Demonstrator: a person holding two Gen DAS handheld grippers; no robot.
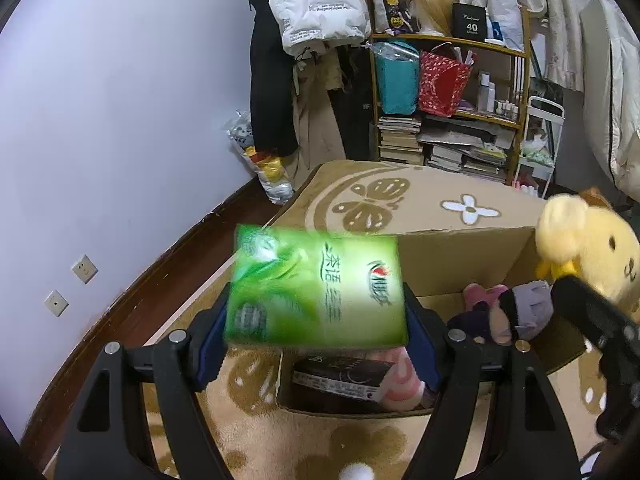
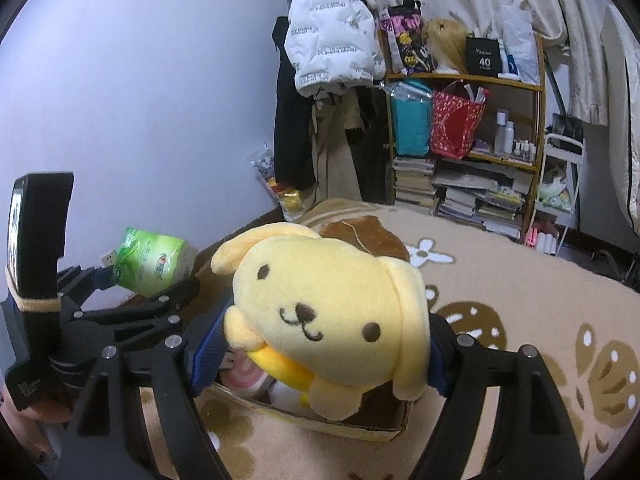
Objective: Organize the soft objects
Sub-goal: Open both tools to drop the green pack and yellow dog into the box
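Two hand-held grippers are each clamped on something soft above an open cardboard box point(image 1: 460, 264) on a beige patterned carpet point(image 2: 500, 280). The left hand-held gripper point(image 1: 316, 332) pinches a green tissue pack point(image 1: 316, 288) between its blue pads at the centre of the left wrist view; the pack hangs over the box's left edge. The right hand-held gripper point(image 2: 324, 356) squeezes a yellow plush dog point(image 2: 332, 312) by the head, in the middle of the right wrist view, above the box. Inside the box, in the lower middle of the left wrist view, lie a dark packet point(image 1: 340, 376), a pink-and-white plush point(image 1: 400, 380) and a small doll with a grey hat point(image 1: 516, 312). A cluttered wooden shelf point(image 1: 452, 44) stands at upper right.
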